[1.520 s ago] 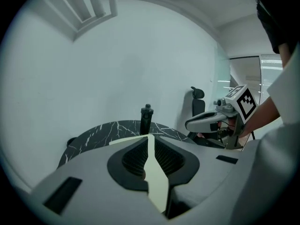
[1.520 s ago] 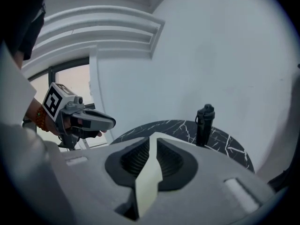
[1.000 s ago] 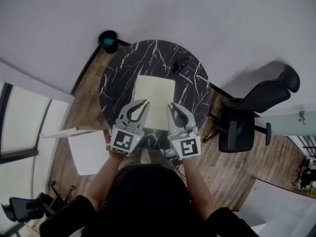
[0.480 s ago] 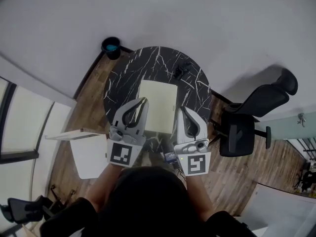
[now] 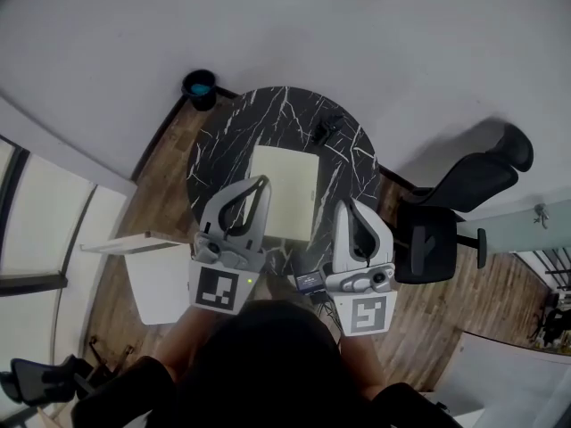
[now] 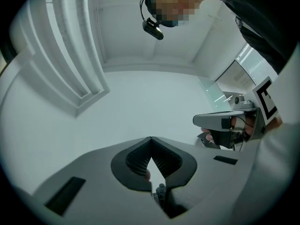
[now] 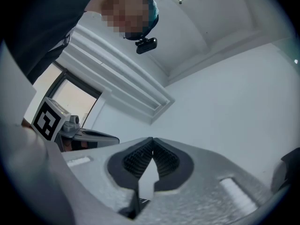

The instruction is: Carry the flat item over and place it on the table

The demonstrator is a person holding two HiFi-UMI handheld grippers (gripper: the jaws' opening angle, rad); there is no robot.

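The sheet (image 5: 284,185), pale yellow and flat, lies on the round black marbled tabletop (image 5: 227,136). It is about midway between the left and right edges and a little closer to the near edge than the far one, with its sides roughly square to the person. Nothing rests on it.

Both tools are over the near edge of the tabletop, one in each hand. The left tool (image 5: 260,182) shows in front of the sheet's near left corner. The right tool (image 5: 348,205) is just off the sheet's near right corner. Their own views show wall and ceiling beyond the tips, not the tabletop.

The left tool's jaws have just been closing. In the left gripper view the ribbed pads (image 6: 138,159) meet at the tip with nothing between them. The right tool's jaws have also just been closing and stand together, empty, in the right gripper view.

A small black object (image 5: 328,126) sits close to the far right edge of the tabletop, well apart from the sheet. On the floor, a dark bin (image 5: 200,86) stands beyond the far left edge, and a black chair (image 5: 451,208) stands past the right edge.
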